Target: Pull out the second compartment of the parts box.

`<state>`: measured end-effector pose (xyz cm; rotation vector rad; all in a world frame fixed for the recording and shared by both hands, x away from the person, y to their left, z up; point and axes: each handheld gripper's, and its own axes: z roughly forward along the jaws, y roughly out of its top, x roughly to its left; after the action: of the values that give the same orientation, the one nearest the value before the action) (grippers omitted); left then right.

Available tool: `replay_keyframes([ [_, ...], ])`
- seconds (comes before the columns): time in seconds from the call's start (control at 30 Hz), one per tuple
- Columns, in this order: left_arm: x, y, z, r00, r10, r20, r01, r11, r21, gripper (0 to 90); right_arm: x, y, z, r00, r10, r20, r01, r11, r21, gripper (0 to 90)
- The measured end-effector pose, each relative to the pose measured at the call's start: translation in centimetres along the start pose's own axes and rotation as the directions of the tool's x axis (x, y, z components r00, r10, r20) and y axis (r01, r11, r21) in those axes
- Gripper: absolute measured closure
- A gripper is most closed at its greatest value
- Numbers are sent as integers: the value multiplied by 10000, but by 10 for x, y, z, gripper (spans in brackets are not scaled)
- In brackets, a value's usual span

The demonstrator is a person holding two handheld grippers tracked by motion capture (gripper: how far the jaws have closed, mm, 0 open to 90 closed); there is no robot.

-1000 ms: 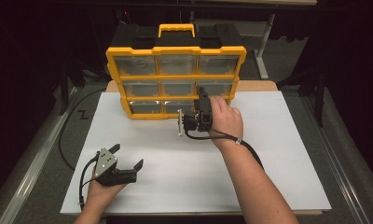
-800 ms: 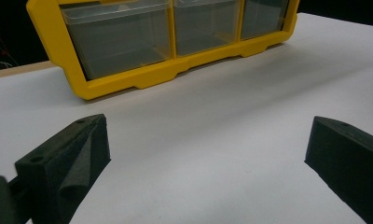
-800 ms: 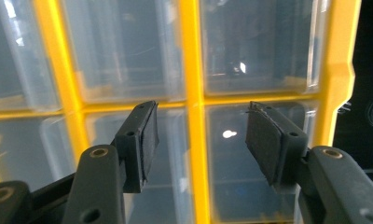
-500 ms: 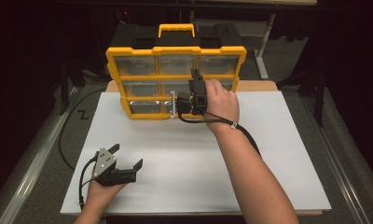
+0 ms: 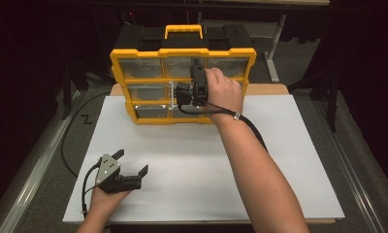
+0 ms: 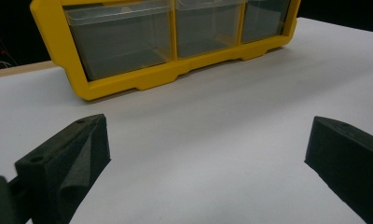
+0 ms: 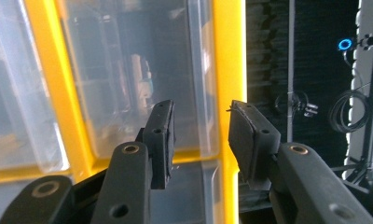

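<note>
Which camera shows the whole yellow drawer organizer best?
The high view: the yellow drawer organizer shows nearly whole, handle included. The left gripper view shows its bottom drawer row; the right gripper view, a close-up of clear drawers and frame.

Yellow-framed organiser case [image 5: 182,53] standing upright at the far edge of my white table [image 5: 299,170], three rows of clear plastic drawers [image 6: 124,39] facing me, yellow carry handle [image 5: 183,29] on top, black back.

Your forearms bare; black left gripper [image 5: 132,175] carries grey three-cornered plate [image 5: 107,168]; right gripper [image 7: 201,137] black, brass-coloured rivets, trailing black cable [image 5: 250,127].
</note>
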<state>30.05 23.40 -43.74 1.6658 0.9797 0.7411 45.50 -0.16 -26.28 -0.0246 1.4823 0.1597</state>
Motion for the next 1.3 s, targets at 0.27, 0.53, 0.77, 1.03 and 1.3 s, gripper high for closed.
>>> replay_keyframes([
  [0.27,0,0,0,10000,-19,1,19,10000,-24,7,0,4,11,9998,-170,127,169,9998,107,686],
  [0.53,1,1,0,10000,-29,18,30,10000,-64,7,0,5,11,9991,-218,357,216,9997,58,762],
  [0.77,1,0,0,10000,-10,18,10,10000,-37,8,1,4,8,9991,-307,294,308,9995,-24,805],
  [1.03,1,1,0,10000,5,23,-5,10000,-59,8,1,4,-2,9986,-433,297,437,9989,-144,819],
  [1.3,0,1,-1,10000,-53,14,54,9999,-128,8,0,2,-18,9987,-395,335,404,9988,-288,819],
])
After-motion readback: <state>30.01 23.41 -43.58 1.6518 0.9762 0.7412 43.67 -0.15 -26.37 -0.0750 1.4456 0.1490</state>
